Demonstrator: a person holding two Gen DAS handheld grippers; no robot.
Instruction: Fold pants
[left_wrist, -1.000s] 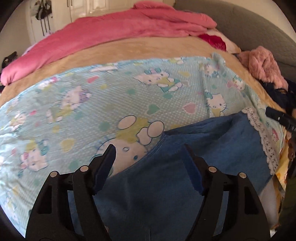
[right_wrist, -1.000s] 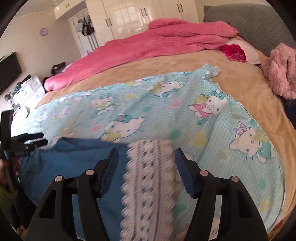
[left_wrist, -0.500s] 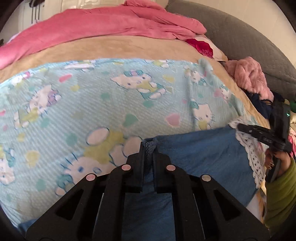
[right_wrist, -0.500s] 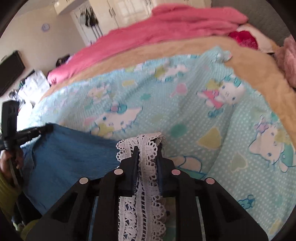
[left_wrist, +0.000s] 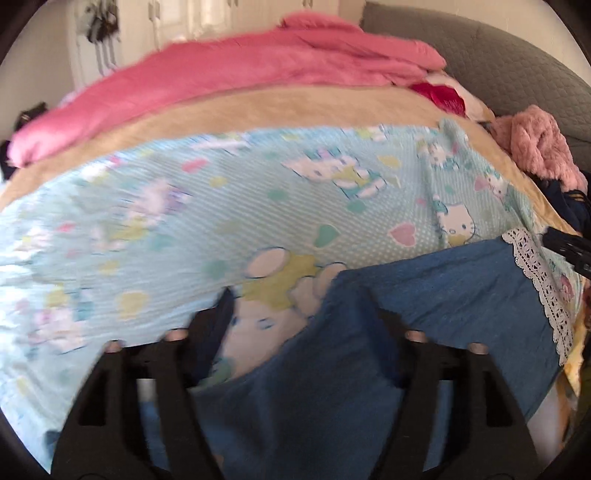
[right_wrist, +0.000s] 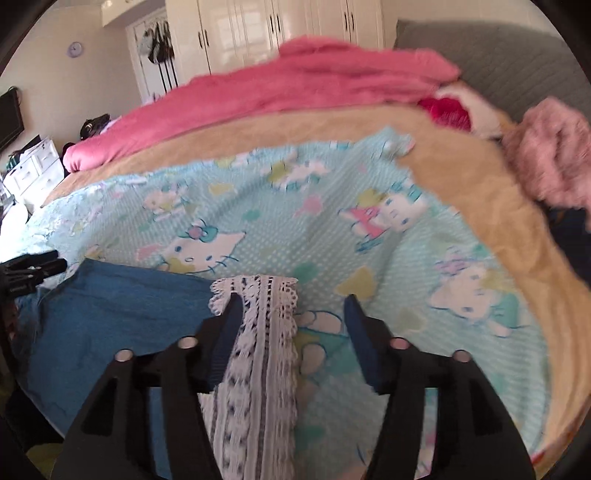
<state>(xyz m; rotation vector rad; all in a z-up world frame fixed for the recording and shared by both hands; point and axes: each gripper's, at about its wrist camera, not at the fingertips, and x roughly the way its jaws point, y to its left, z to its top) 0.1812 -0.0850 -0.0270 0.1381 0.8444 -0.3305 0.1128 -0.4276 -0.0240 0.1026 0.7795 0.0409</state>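
While the blue pants (left_wrist: 424, 295) lie flat at the near edge of the bed, on a light blue cartoon-print sheet (left_wrist: 184, 221), the left tongs (left_wrist: 299, 314) are opening over their corner; the fabric edge sits between the jaws, yet neither pad presses it. Farther right, the right tongs (right_wrist: 291, 314) are opening too, with the white lace hem (right_wrist: 258, 332) between the jaws, close against the left pad, ungripped. Beyond the sheet lies a pink duvet (right_wrist: 295, 85).
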